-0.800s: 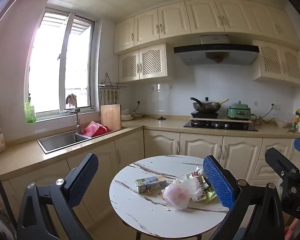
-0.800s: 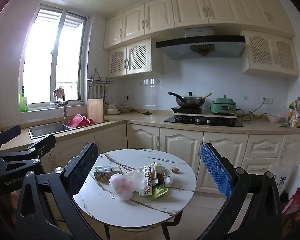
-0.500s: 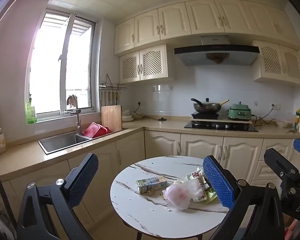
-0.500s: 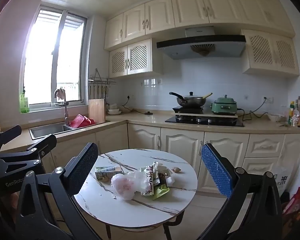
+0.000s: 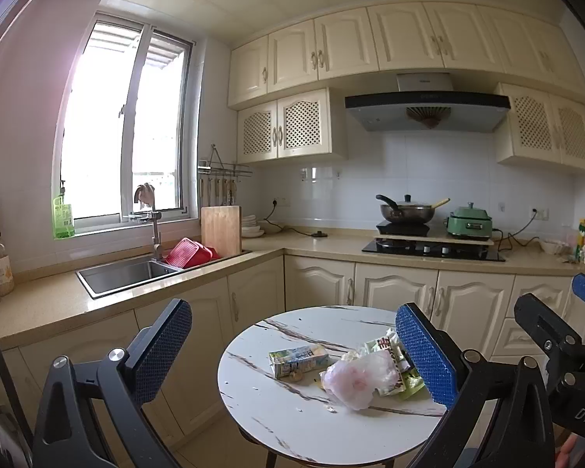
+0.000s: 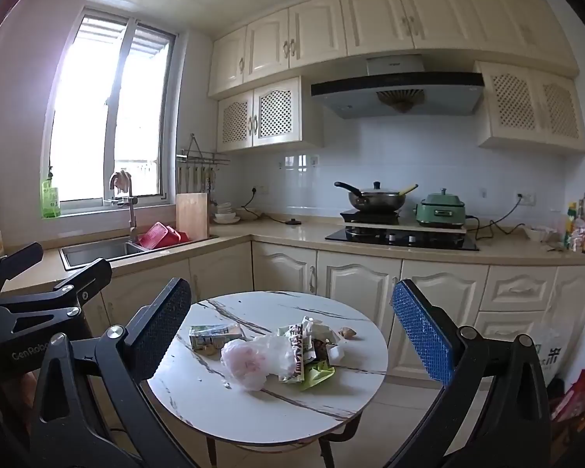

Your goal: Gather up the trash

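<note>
Both tools, left (image 5: 292,351) and right (image 6: 292,335), hang wide apart and empty before a round tabletop (image 6: 253,421). The trash looks light: a soft, slippery plastic bag (image 6: 253,358) best pinched at a bunched fold, crinkly wrappers (image 6: 304,347), and a stiffer carton (image 6: 212,334) best taken across its narrow sides.

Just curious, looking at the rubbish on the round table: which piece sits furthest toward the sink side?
The small drink carton, lying on its side. It sits apart at the sink-side edge of the pile, left of the crumpled plastic bag and the snack wrappers.
</note>
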The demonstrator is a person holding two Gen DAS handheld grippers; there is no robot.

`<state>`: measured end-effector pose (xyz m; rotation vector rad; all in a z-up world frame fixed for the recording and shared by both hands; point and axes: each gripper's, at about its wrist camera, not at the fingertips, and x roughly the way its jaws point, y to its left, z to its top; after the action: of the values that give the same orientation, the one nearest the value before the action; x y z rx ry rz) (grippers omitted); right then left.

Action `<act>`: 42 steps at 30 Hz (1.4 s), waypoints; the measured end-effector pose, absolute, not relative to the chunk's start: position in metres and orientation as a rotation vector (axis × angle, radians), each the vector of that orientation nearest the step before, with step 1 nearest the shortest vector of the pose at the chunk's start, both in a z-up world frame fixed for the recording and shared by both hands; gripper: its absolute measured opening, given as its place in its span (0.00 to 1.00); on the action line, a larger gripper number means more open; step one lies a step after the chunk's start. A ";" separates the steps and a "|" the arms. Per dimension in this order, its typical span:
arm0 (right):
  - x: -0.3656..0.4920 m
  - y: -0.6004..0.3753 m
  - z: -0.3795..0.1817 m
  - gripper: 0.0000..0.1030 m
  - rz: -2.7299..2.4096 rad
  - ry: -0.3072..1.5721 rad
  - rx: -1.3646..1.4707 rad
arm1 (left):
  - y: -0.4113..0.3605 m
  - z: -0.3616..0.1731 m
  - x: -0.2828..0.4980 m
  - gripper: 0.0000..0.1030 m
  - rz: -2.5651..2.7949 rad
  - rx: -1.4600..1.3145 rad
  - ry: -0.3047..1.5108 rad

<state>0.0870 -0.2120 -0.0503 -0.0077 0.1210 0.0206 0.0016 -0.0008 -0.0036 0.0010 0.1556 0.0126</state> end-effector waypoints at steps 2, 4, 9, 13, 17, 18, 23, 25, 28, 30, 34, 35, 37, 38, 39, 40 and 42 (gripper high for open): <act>0.087 -0.212 -0.051 1.00 0.022 0.121 -0.007 | -0.001 -0.004 0.001 0.99 0.013 0.001 0.155; 0.087 -0.212 -0.051 1.00 0.021 0.121 -0.007 | -0.001 -0.004 0.001 0.99 0.014 -0.001 0.154; 0.087 -0.212 -0.051 1.00 0.024 0.120 -0.009 | -0.001 -0.004 0.001 0.99 0.015 0.001 0.153; 0.088 -0.211 -0.052 1.00 0.025 0.121 -0.009 | -0.001 -0.005 0.001 0.99 0.015 0.001 0.150; 0.087 -0.211 -0.052 1.00 0.026 0.122 -0.009 | -0.001 -0.005 0.001 0.99 0.016 0.003 0.149; 0.088 -0.211 -0.052 1.00 0.027 0.122 -0.010 | -0.001 -0.005 0.001 0.99 0.017 0.001 0.149; 0.088 -0.210 -0.052 1.00 0.028 0.120 -0.010 | 0.000 -0.006 0.000 0.99 0.017 0.000 0.147; 0.088 -0.210 -0.051 1.00 0.028 0.116 -0.010 | 0.000 -0.006 -0.001 0.99 0.017 0.002 0.145; 0.088 -0.211 -0.051 1.00 0.028 0.113 -0.001 | -0.002 -0.006 -0.001 0.99 0.016 0.006 0.143; 0.088 -0.212 -0.051 1.00 0.029 0.114 0.001 | -0.001 -0.006 -0.002 0.99 0.017 0.006 0.142; 0.088 -0.210 -0.052 1.00 0.031 0.117 -0.005 | -0.001 -0.005 -0.002 0.99 0.018 0.005 0.143; 0.088 -0.210 -0.052 1.00 0.033 0.117 -0.004 | -0.001 -0.005 -0.002 0.99 0.016 0.006 0.144; 0.089 -0.210 -0.052 1.00 0.032 0.118 -0.005 | 0.000 -0.005 -0.001 0.99 0.015 0.007 0.145; 0.088 -0.210 -0.052 1.00 0.033 0.117 -0.006 | 0.000 -0.005 -0.001 0.99 0.016 0.008 0.145; 0.089 -0.209 -0.052 1.00 0.033 0.118 -0.008 | 0.000 -0.005 -0.001 0.99 0.017 0.009 0.146; 0.089 -0.209 -0.053 1.00 0.034 0.119 -0.010 | 0.000 -0.005 -0.001 0.99 0.017 0.009 0.147; 0.090 -0.209 -0.053 1.00 0.033 0.123 -0.014 | 0.001 -0.005 0.000 0.99 0.014 0.007 0.150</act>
<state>0.0895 -0.2089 -0.0534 -0.0137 0.1228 0.0330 -0.0004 0.0006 -0.0049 0.0073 0.1497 0.0145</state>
